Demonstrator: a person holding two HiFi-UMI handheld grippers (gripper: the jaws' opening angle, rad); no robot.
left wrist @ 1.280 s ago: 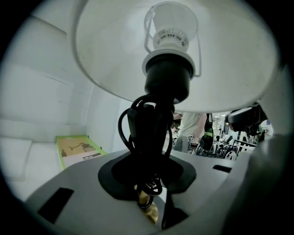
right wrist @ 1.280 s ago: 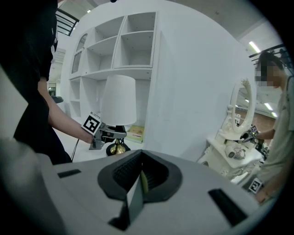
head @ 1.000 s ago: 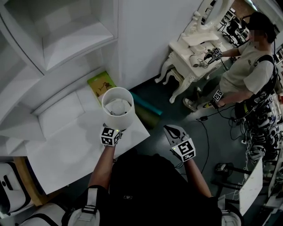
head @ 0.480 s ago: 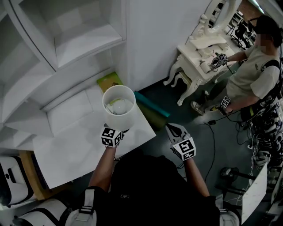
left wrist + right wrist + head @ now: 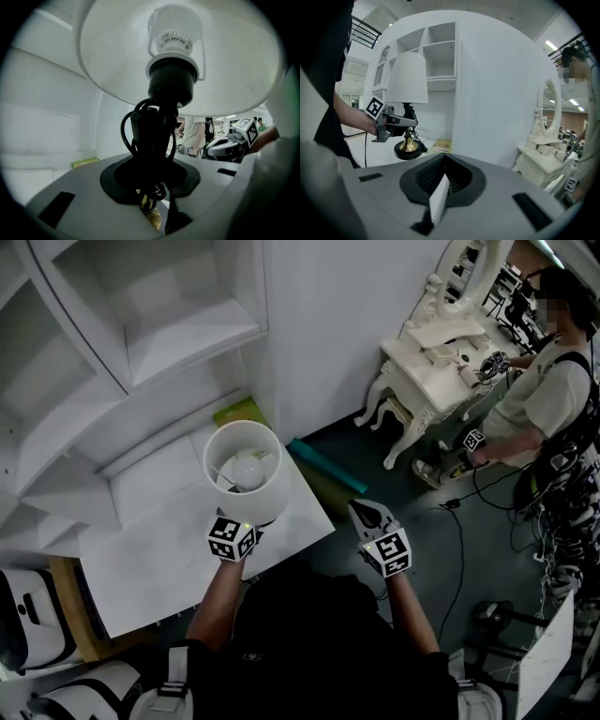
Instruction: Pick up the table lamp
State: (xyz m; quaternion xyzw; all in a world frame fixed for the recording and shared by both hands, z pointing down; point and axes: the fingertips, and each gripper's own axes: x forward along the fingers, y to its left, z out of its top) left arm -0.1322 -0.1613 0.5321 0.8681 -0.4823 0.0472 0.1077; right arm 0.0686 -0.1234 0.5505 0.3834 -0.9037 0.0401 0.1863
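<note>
The table lamp has a white drum shade with a bulb inside, a black socket with coiled cord and a brass stem on a black round base. My left gripper is shut on the stem just under the shade, its fingertips hidden by the shade in the head view. In the right gripper view the left gripper holds the lamp upright, base hanging clear above the white table. My right gripper hovers off the table's right edge, jaws together and empty.
A white shelf unit rises behind the table. A green book lies at the table's back edge, a teal roll on the floor beside it. A cream dressing table and a person with grippers stand at right.
The lamp has risen with my left gripper; its shade looms larger and sits slightly further left. The right gripper has stayed where it was.
</note>
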